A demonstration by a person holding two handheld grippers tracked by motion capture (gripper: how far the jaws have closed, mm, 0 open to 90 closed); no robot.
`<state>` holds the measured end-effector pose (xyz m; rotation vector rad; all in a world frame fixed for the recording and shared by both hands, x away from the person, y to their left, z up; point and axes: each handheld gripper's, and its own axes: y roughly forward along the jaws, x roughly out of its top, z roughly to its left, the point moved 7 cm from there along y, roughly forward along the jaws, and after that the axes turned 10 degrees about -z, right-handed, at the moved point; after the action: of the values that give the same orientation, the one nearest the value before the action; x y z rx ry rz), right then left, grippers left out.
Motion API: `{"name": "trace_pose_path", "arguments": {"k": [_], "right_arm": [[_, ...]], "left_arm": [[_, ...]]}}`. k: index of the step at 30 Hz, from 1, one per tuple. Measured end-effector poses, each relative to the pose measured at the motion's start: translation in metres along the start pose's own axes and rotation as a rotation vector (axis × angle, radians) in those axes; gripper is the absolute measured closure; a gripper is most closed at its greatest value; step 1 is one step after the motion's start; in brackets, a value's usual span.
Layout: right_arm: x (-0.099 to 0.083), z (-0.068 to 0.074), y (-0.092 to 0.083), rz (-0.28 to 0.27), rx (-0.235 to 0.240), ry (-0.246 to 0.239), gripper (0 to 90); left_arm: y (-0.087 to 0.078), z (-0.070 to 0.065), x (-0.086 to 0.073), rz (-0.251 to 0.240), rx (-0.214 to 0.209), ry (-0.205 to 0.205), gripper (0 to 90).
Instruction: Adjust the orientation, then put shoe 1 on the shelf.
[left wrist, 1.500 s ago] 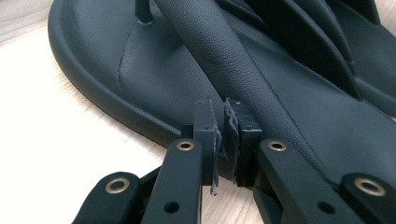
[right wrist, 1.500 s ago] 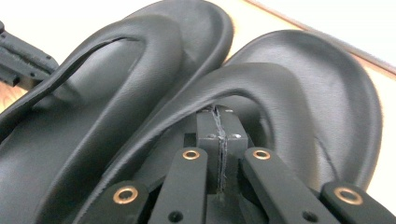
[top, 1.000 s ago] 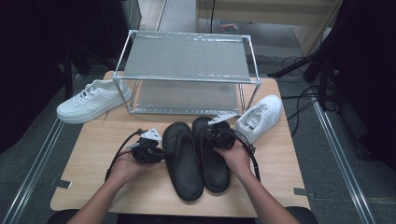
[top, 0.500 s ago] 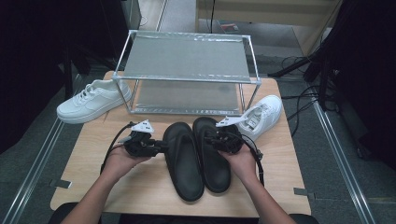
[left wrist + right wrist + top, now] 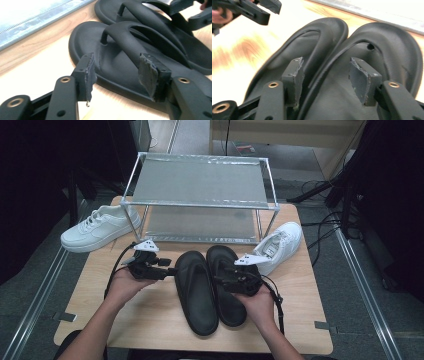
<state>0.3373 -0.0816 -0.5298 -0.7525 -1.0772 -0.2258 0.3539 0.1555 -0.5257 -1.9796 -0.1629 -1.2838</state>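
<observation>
left claw [image 5: 170, 270]: jaws just opened wide, nothing pinched, beside left sandal [image 5: 196, 292] | right claw [image 5: 220, 276]: jaws just opened wide, over right sandal [image 5: 226, 285] | sandals touching, flat on worktop [image 5: 150, 320] before rack [image 5: 200, 195]

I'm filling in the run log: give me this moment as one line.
left gripper: jaws just opened, beside left sandal | right gripper: jaws just opened, over right sandal | sandals side by side on table
</observation>
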Motion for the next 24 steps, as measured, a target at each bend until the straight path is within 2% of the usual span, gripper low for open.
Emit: {"name": "trace_pose_path", "arguments": {"k": [2,13,19,22,24], "right_arm": [[0.000,0.003,0.001,-0.008,0.005,0.012,43.7],[-0.010,0.011,0.011,0.017,-0.006,-0.008,40.4],[-0.015,0.013,0.019,0.036,-0.032,-0.013,37.8],[-0.017,0.012,0.024,0.049,-0.074,-0.035,36.8],[-0.019,0.013,0.026,0.058,-0.072,-0.027,36.8]], "left_arm": [[0.000,0.001,0.001,-0.006,0.002,0.003,44.6],[-0.001,0.006,0.001,-0.019,0.017,-0.004,40.2],[-0.002,0.006,0.000,-0.011,0.021,0.000,39.7],[-0.002,0.008,0.000,-0.016,0.023,-0.006,39.7],[-0.001,0.008,0.000,-0.014,0.024,-0.007,39.6]]}}
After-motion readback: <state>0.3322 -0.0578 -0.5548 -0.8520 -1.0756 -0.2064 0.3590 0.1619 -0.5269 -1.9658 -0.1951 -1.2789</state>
